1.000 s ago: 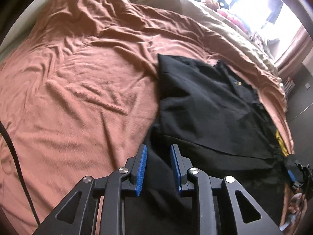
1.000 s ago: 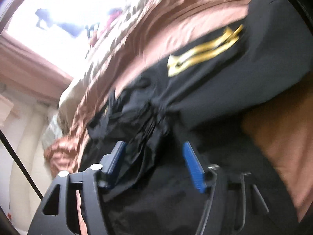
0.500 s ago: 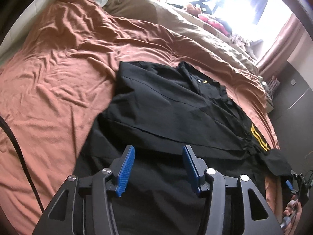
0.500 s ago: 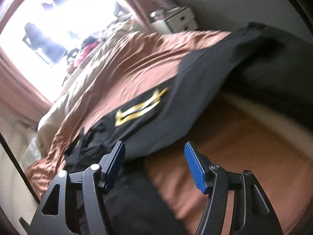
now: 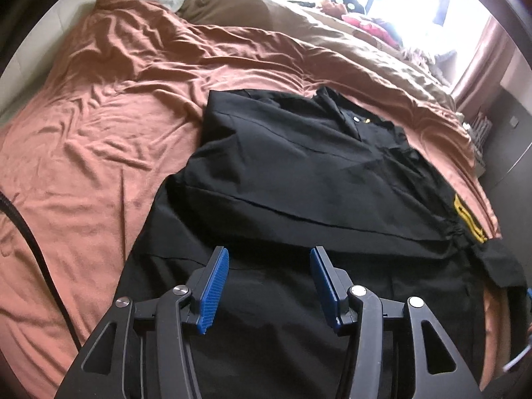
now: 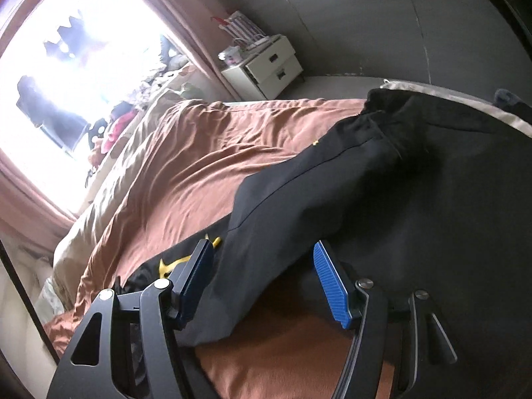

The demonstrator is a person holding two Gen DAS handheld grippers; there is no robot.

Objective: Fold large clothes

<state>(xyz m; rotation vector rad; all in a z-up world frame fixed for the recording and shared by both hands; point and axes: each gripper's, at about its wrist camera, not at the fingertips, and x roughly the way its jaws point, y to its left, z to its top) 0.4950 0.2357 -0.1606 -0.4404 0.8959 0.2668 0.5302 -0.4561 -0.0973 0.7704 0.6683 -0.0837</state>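
With both grippers spread and empty, left gripper above the black garment, right gripper closing slightly over its hanging edge, that loose overhang could slide off the bed.

Left of the black garment the rust sheet lies bare and passable, while a bunched duvet blocks the far side.

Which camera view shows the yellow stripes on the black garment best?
The left wrist view: the yellow stripes lie uncovered on the spread black garment. In the right wrist view only a small part of them shows, partly behind a finger of the right gripper.
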